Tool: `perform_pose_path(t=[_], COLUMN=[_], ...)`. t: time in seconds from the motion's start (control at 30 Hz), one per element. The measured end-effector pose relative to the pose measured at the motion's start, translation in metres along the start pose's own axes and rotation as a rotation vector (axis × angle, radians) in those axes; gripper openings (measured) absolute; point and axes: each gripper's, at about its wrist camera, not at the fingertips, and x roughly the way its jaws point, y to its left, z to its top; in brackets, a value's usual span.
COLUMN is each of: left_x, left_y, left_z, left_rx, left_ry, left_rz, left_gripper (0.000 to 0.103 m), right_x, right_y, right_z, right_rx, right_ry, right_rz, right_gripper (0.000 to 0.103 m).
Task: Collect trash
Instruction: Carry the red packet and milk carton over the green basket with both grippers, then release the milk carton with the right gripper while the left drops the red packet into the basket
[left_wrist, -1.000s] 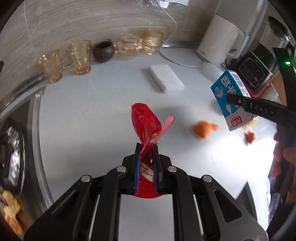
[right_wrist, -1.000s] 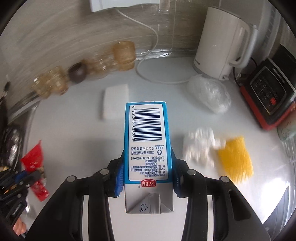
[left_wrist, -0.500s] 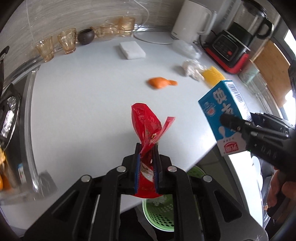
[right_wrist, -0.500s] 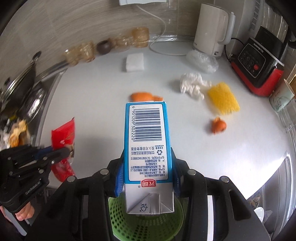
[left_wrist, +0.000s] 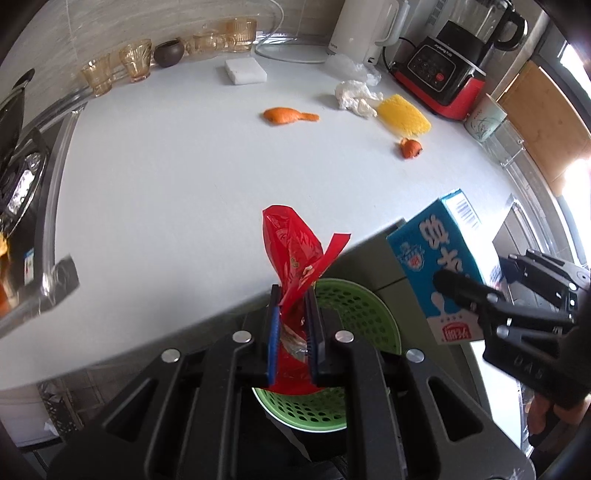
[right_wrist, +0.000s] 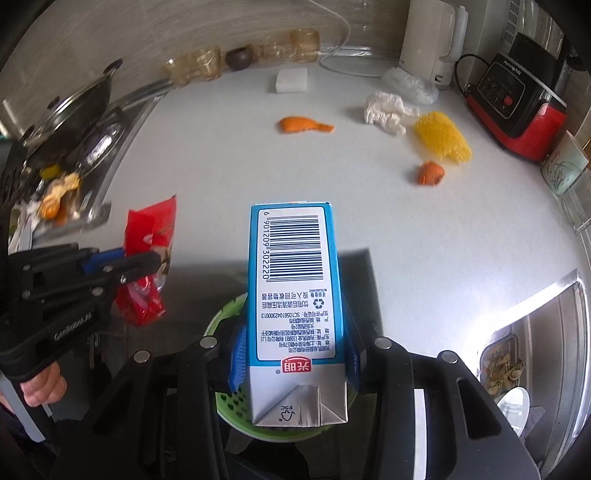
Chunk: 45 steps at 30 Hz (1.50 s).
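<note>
Clamping wrapper (left_wrist: 295, 254) and carton (right_wrist: 295, 280).

Bright daylight – right-edge glare, fisheye warp, slight blur.

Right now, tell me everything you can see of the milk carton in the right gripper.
The milk carton is a tall blue-and-white paperboard box, with a barcode and small print on one side and a folded silver end toward the camera. The right gripper clamps its lower sides between blue pads. It hangs tilted past the counter edge, above the green basket, touching nothing else.
</note>
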Motion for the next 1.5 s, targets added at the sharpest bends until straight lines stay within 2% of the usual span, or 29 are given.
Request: perform_pose_path(t=[0.37,0.47,0.5,0.57,0.7,0.93,1.03,1.1,1.4,1.5], left_x=[0.003,0.007,0.008,0.012,0.018,0.038,0.049,0.056,0.074,0.075], left_y=[-0.024,-0.026,-0.026,-0.028,-0.034,-0.055,-0.064,-0.068,-0.073,-0.075], left_z=[-0.032,-0.038,-0.04,-0.044,-0.049,-0.056,-0.06,-0.062,-0.07,-0.069], left_rx=[-0.005,-0.009,-0.01,-0.013,0.001,0.037,0.066,0.078,0.076,0.083], left_ry=[0.029,0.043,0.047,0.062,0.078,0.127,0.152,0.172,0.206,0.205], left_rz=[0.034,0.037,0.039,0.041,0.038,-0.017,-0.035,-0.05,-0.064,-0.06], left_gripper=[0.012,0.013,0.013,0.013,0.013,0.015,0.025,0.041,0.064,0.066], right_x=[0.012,0.022,0.024,0.023,0.011,-0.01,-0.014,-0.016,-0.015,-0.015], right_y=[0.007,0.009,0.008,0.005,-0.007,-0.034,-0.045,-0.052,-0.065,-0.067], right_z=[-0.041,-0.05,-0.052,-0.054,-0.055,-0.057,-0.059,-0.061,-0.071,-0.072], right_rx=[-0.089,-0.111,-0.107,-0.097,-0.076,-0.009,0.022,0.041,0.083,0.087], right_ry=[0.054,0.075,0.079,0.079,0.049,0.009,0.003,0.003,0.016,0.017], right_rz=[0.041,0.02,0.017,0.021,0.01,-0.025,-0.036,-0.041,-0.048,-0.047], right_gripper=[0.044,0.064,0.066,0.067,0.076,0.077,0.078,0.078,0.078,0.078])
